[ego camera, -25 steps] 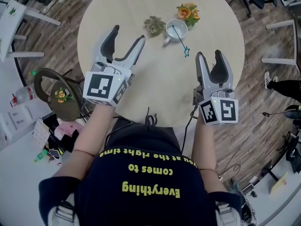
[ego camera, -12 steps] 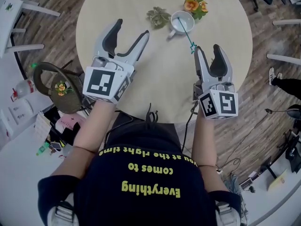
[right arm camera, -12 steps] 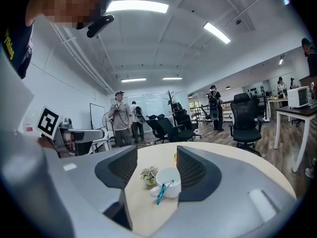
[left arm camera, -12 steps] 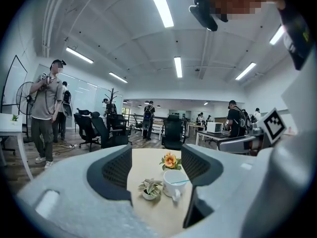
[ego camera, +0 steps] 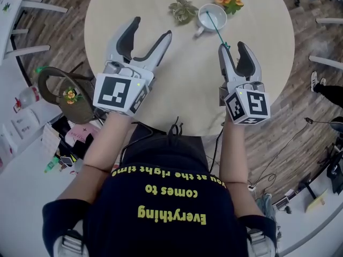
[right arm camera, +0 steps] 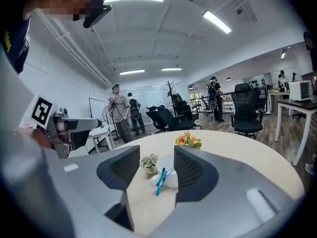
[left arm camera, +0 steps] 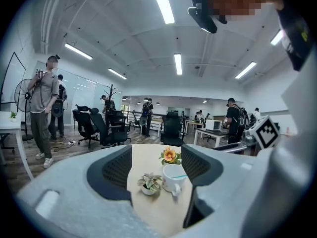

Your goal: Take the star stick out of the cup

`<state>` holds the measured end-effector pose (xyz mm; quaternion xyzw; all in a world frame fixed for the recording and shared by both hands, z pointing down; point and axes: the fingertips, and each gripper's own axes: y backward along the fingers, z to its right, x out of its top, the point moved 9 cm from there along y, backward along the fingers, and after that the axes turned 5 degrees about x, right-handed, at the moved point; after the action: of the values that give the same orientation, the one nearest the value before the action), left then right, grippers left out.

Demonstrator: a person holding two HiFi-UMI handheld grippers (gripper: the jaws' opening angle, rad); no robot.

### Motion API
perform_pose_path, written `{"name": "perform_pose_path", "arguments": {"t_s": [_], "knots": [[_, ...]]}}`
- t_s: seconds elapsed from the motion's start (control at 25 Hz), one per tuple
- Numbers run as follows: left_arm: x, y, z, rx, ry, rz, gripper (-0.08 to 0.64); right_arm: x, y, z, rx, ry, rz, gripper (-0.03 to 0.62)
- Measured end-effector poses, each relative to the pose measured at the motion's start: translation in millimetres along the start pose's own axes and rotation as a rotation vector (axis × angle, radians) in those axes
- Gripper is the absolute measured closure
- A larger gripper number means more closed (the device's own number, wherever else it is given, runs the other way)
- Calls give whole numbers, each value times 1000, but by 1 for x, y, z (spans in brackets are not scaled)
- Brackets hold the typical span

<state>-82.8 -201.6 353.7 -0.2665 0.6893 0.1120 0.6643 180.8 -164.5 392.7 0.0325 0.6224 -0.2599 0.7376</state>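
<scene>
The right tool is closing in, its jaws narrowing around the star stick but not yet pinching it. A second ago it was hanging well short. Now the stick's star end is sitting between the jaws, with the other end leaning in the cup on the far side of the desk. The left tool is waiting wide and empty at the near left. The grab looks imminent.

We're in a navy short-sleeve tee w/ yellow lettering, dark bottoms w/ a drawstring, grey straps at both shoulders.
</scene>
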Motion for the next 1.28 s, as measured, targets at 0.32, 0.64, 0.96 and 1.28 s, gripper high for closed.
{"name": "perform_pose_path", "arguments": {"t_s": [0.32,0.64,0.96,1.28], "knots": [[-3,-1,-4,0,-3,-14,249,-22,-12,4,-7,-16,-57,385],[-5,-1,-6,1,-3,-24,249,-33,-17,8,-15,-19,-92,426],[-9,0,-6,2,-6,-35,249,-39,-16,5,-10,-8,-114,452],[-12,1,-7,7,-9,-43,249,-41,-15,8,-34,-3,-121,478]]}}
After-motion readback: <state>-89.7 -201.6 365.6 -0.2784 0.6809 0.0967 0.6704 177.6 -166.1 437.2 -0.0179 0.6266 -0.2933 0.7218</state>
